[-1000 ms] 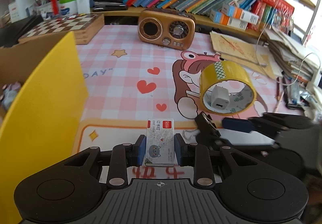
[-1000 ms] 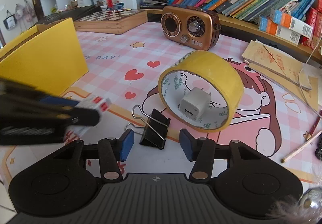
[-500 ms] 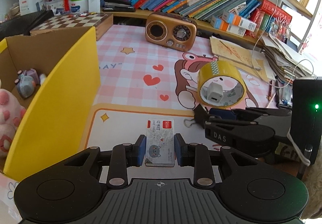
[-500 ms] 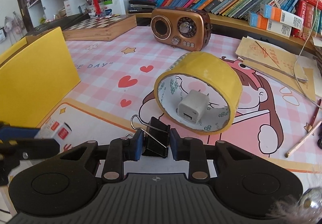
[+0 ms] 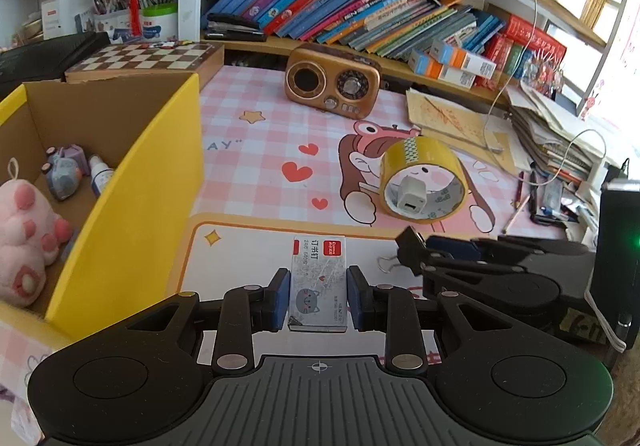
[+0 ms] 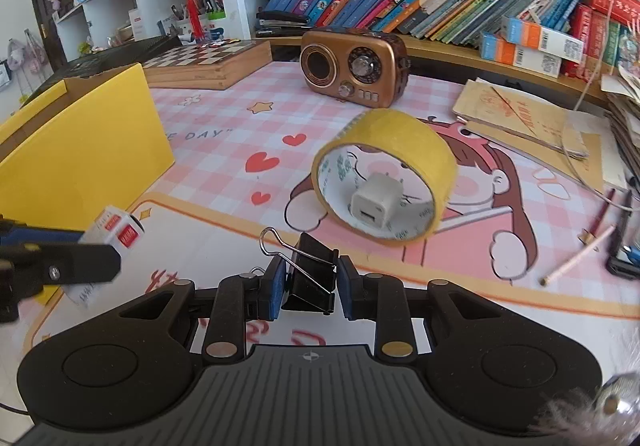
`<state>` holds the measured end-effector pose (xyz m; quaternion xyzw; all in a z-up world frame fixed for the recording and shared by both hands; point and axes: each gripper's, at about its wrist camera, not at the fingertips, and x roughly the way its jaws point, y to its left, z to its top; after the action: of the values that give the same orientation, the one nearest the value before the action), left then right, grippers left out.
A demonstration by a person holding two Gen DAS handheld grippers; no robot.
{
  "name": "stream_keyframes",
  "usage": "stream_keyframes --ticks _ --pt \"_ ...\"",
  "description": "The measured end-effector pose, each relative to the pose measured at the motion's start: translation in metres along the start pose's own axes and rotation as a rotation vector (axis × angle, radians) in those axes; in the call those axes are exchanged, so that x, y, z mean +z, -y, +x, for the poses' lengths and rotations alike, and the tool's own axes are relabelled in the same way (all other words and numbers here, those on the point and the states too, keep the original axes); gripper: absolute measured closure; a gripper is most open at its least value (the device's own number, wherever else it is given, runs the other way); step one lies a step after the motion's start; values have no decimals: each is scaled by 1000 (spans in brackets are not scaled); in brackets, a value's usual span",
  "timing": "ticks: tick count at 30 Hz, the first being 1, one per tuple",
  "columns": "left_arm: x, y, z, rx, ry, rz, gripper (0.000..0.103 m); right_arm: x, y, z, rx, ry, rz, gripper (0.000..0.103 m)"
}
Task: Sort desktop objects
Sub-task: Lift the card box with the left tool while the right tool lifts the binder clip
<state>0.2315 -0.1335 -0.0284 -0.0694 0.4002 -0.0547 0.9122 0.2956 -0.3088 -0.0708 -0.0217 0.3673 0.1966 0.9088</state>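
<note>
Blue-padded left gripper (image 5: pixel 318 296) clamps the staple box (image 5: pixel 319 284) and right gripper (image 6: pixel 308 288) pinches the binder clip (image 6: pixel 311 274), both apparently bound for the yellow cardboard box (image 5: pixel 132 205) of sorted items.

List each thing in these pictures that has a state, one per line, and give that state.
Left hand-held gripper: shut on the staples box.
Staples box: held, off the mat.
Right hand-held gripper: shut on the binder clip.
Binder clip: held.
Tape roll: on edge, charger inside.
Charger: resting in the roll.
Yellow box: open, toys inside.
</note>
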Motion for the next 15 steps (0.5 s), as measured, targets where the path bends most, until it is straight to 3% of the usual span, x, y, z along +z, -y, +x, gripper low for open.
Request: stream_keyframes --ticks 15 --pt "-22 -7 -38 -68 37 -1 75 -27 -18 -49 -44 2 44 78"
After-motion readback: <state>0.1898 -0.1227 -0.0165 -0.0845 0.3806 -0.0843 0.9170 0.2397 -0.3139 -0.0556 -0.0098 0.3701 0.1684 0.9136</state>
